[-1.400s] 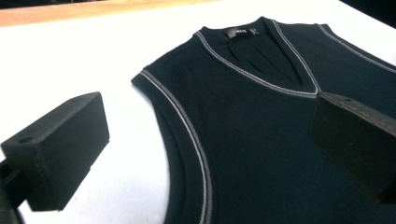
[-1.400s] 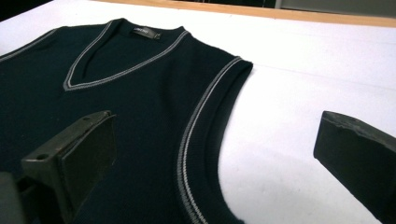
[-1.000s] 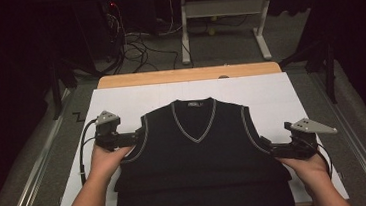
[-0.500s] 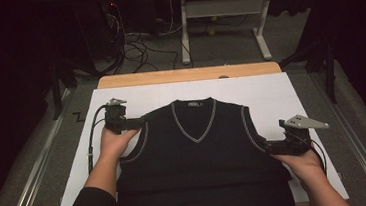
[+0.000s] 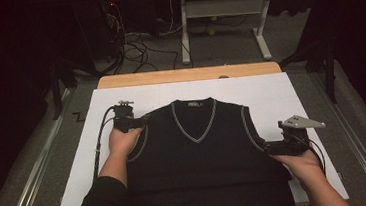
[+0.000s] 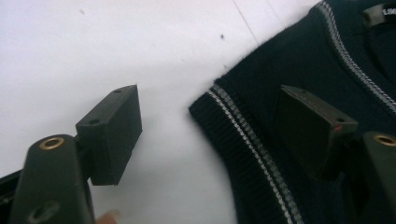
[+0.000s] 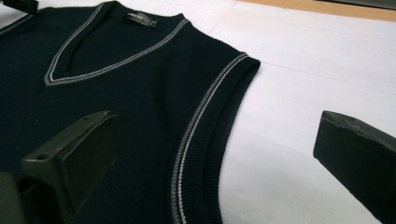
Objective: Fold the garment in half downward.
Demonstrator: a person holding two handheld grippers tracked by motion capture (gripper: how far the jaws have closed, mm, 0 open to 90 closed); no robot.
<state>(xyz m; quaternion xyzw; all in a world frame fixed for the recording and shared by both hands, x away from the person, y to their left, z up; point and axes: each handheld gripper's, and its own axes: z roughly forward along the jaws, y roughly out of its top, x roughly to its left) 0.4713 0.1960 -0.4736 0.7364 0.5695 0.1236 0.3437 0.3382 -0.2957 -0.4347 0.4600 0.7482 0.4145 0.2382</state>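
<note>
From above, the dark vest (image 5: 199,141) lies flat on my white table (image 5: 280,94). My left gripper (image 6: 210,135) gapes wide over its shoulder corner. My right gripper (image 7: 219,154) gapes wide over its armhole edge.

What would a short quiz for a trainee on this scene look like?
1. True or false: the left hand-held gripper is shut on the vest.
2. Which part of the vest is the left hand-held gripper at? A hem, B shoulder, C label.
3. The vest lies on a ____ sheet.

Key: 1 false, its jaws stand open astride the shoulder edge. 2 B. 3 white.
</note>
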